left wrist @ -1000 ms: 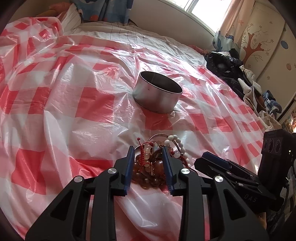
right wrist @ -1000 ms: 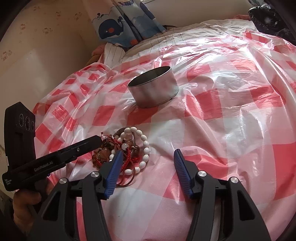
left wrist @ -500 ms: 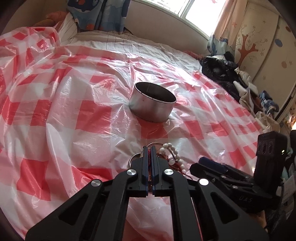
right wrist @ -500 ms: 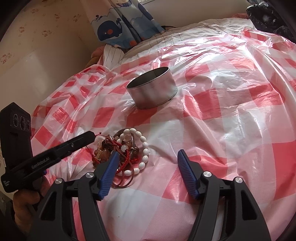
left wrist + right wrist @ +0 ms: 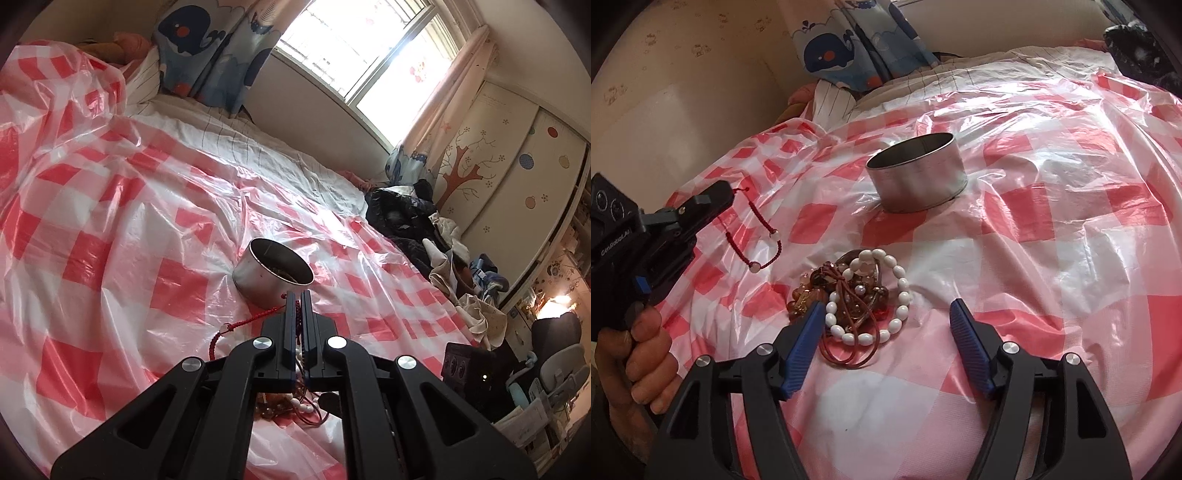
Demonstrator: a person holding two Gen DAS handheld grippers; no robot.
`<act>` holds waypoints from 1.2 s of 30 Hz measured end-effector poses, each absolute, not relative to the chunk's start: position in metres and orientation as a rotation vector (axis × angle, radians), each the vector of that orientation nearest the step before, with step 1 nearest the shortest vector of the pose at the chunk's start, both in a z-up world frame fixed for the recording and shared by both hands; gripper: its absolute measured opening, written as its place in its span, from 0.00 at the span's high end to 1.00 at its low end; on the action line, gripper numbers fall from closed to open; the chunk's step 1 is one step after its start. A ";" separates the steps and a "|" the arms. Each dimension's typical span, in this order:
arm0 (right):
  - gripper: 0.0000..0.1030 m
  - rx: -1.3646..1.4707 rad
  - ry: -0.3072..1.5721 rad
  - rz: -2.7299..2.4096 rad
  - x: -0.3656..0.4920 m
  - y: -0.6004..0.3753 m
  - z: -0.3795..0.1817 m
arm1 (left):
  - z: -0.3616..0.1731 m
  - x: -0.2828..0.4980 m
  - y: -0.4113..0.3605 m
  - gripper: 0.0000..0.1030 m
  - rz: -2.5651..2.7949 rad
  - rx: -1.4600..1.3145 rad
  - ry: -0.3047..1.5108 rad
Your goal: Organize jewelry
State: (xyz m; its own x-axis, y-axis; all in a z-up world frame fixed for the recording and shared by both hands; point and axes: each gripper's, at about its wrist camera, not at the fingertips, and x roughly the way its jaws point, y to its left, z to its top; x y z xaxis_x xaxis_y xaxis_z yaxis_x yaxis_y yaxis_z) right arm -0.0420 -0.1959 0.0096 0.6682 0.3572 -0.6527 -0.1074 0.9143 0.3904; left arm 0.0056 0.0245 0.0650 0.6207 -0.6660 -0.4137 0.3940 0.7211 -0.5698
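Observation:
My left gripper (image 5: pixel 298 301) is shut on a red cord bracelet (image 5: pixel 236 326) and holds it in the air, left of the pile; in the right wrist view the left gripper (image 5: pixel 722 192) shows with the bracelet (image 5: pixel 759 240) hanging from it. A pile of jewelry (image 5: pixel 849 288) with a white bead bracelet (image 5: pixel 897 295), amber beads and brown cords lies on the checked plastic sheet (image 5: pixel 1052 229). A round metal tin (image 5: pixel 918 177) stands beyond the pile; it also shows in the left wrist view (image 5: pixel 271 275). My right gripper (image 5: pixel 888 314) is open and empty, just in front of the pile.
The red-and-white plastic sheet covers a bed (image 5: pixel 258 147). A heap of dark clothes (image 5: pixel 402 218) lies at the bed's right side. A whale-print curtain (image 5: pixel 849 48) hangs at the far end by the wall.
My left gripper closed on the red cord bracelet in the pile and lifted it up and to the left. My right gripper stayed open near the pile.

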 end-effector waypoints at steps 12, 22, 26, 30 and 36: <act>0.98 0.182 0.783 0.359 -0.054 -0.165 0.020 | 0.060 0.009 0.027 0.98 -0.615 -0.447 0.671; 0.98 0.265 0.635 0.347 -0.065 -0.188 0.049 | 0.057 0.009 0.022 0.98 -0.617 -0.421 0.681; 0.98 0.272 0.633 0.337 -0.065 -0.190 0.049 | 0.058 0.008 0.019 0.98 -0.609 -0.399 0.682; 0.98 0.279 0.626 0.332 -0.065 -0.193 0.050 | 0.060 0.006 0.016 0.98 -0.597 -0.370 0.678; 0.98 0.289 0.593 0.334 -0.068 -0.196 0.055 | 0.062 0.005 0.015 0.98 -0.591 -0.352 0.674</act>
